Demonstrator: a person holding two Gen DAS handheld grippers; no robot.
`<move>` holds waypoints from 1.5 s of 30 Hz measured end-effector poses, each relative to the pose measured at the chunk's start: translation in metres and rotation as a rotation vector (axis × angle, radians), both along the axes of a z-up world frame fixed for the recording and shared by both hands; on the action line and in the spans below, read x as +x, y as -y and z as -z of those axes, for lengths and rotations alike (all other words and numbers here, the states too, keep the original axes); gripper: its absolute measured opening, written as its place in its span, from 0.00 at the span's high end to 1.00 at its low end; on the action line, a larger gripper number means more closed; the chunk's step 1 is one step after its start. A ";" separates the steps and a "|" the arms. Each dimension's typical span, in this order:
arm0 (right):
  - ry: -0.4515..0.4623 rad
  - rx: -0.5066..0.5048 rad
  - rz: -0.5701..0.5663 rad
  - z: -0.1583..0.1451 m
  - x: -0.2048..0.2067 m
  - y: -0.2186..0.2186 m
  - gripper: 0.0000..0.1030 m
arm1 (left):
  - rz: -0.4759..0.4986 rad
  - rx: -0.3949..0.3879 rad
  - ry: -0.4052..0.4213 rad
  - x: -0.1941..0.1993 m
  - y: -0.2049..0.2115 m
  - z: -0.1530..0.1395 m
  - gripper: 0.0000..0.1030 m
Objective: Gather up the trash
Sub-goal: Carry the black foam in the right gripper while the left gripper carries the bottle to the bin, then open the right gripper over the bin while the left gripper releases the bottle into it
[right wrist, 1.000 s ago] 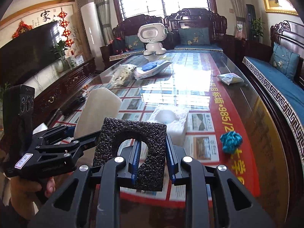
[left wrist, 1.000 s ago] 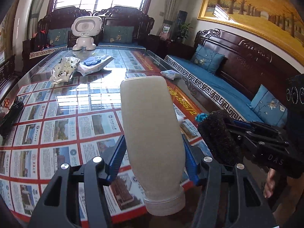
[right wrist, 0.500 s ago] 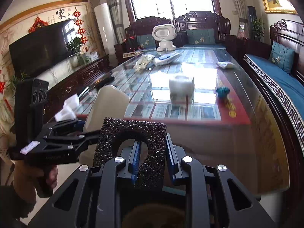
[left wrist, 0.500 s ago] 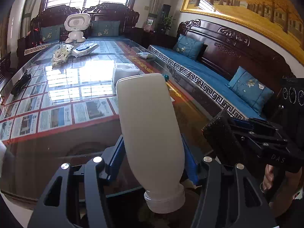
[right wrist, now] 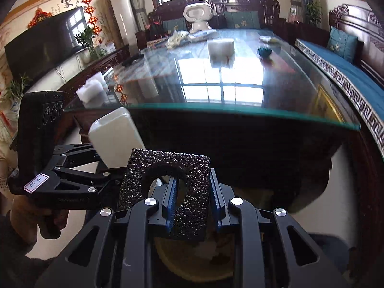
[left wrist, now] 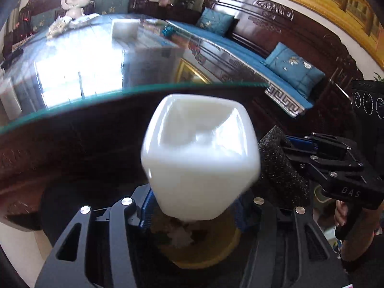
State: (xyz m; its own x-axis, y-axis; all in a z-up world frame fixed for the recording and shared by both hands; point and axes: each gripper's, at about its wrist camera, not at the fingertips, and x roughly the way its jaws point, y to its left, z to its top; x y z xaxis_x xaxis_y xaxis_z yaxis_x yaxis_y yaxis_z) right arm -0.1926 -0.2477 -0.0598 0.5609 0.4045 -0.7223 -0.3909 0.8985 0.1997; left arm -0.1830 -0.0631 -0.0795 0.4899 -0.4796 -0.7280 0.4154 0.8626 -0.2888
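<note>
A white plastic bottle (left wrist: 199,153), base up and blurred, sits between the blue pads of my left gripper (left wrist: 194,206), whose jaws are closing on it. From the right wrist view the bottle (right wrist: 112,139) sticks up out of the left gripper (right wrist: 79,177). My right gripper (right wrist: 193,204) is shut on a black foam piece (right wrist: 165,177) with a hole in it; that foam (left wrist: 280,168) also shows in the left wrist view. Both grippers hang over a yellow bin (left wrist: 206,254) with scraps inside, below the table's front edge. The bin (right wrist: 192,266) is mostly hidden by the fingers.
The glass-topped table (right wrist: 216,109) stands just ahead. On it are a white tissue box (right wrist: 220,48), a blue crumpled scrap (right wrist: 264,52), wrappers (right wrist: 177,37) and a white robot toy (right wrist: 198,15). A blue-cushioned sofa (right wrist: 348,72) runs along the right.
Both grippers have pulled back off the table and sunk below its front edge, over the yellow bin. The bottle has tipped so its base faces the left camera. The foam stays gripped.
</note>
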 end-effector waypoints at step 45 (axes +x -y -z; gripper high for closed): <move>-0.070 -0.071 0.073 0.034 -0.015 0.021 0.43 | 0.164 0.119 -0.101 -0.015 0.061 0.058 0.36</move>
